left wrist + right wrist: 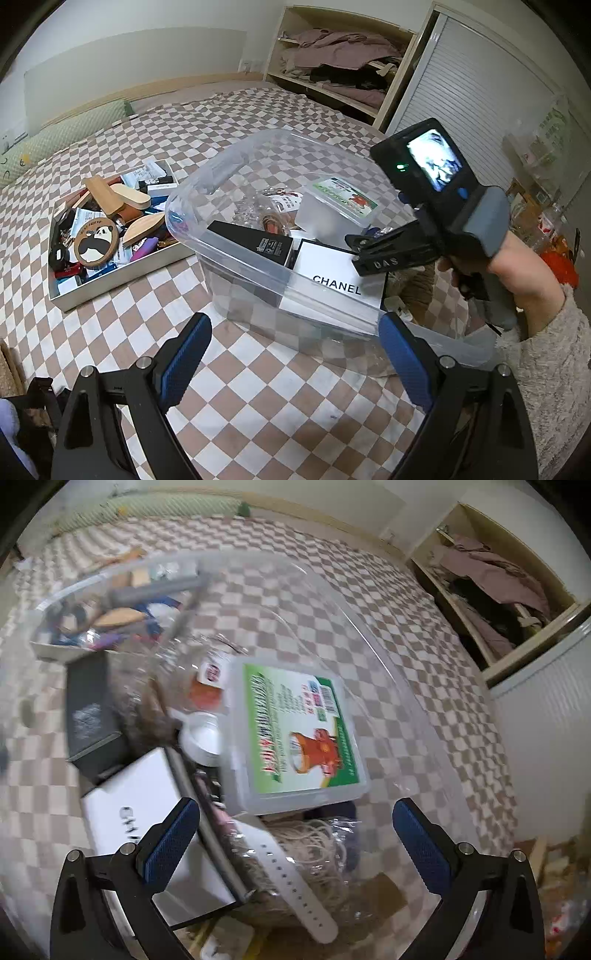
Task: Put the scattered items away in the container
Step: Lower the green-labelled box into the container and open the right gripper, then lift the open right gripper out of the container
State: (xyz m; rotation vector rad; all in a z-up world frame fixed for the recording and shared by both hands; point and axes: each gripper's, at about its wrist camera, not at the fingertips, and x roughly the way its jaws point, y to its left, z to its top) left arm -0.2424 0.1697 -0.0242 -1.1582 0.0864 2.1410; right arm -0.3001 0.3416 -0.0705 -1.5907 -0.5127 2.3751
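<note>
A checkered bed point(258, 387) carries a clear tub point(229, 254) beside a full tray point(59, 295); the left claw point(293, 354) hangs released before the tub. From the right wrist, the right claw point(295, 843) gapes empty over the tub's point(369, 627) box point(295, 723) and strap point(295, 882).

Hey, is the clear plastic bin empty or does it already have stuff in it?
Partly filled. The clear bin already holds a white Chanel box, a black box and a green-labelled case.

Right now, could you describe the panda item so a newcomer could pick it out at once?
On the checkered bedspread, left of the clear plastic bin, sits a shallow white tray of clutter. At its front lies the round wooden disc, the only piece there bearing a black-and-white panda.
</note>
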